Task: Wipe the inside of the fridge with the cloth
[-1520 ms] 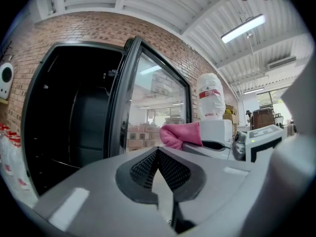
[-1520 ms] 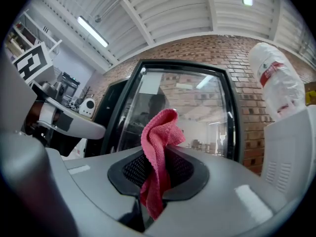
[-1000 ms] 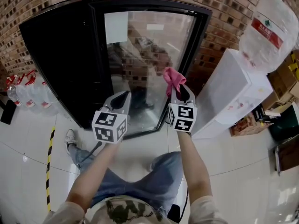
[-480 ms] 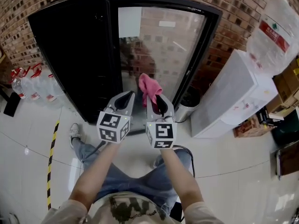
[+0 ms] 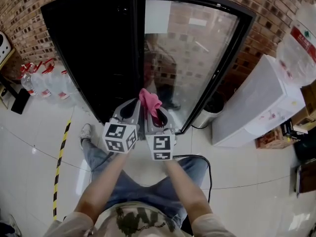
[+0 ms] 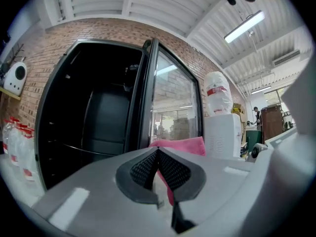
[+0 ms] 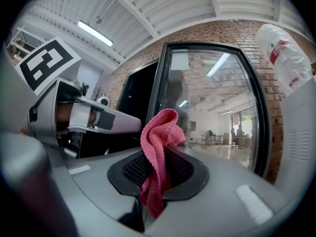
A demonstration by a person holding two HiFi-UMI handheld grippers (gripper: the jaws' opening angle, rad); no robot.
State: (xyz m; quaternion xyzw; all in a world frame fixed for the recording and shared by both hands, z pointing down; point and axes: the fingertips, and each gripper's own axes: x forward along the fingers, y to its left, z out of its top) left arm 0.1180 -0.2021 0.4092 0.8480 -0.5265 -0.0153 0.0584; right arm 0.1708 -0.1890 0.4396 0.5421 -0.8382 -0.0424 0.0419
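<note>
While the fridge point(image 5: 94, 48) stands open, right gripper point(image 5: 155, 114) pinches cloth point(image 5: 149, 99).

Bright, even indoor light, with a strong fisheye bend in every view.
Ceiling strip lamps point(image 6: 245, 26) light the room. The glass door point(image 5: 195, 58) mirrors bricks and lamps, and the glossy floor point(image 5: 247, 181) carries soft glare. The fridge interior point(image 6: 94, 127) is dark. Both gripper views go black at the corners. The left tongs point(image 6: 158, 154) and right tongs point(image 7: 158, 169) look soft, but the cloth point(image 7: 158, 137) is sharp.
</note>
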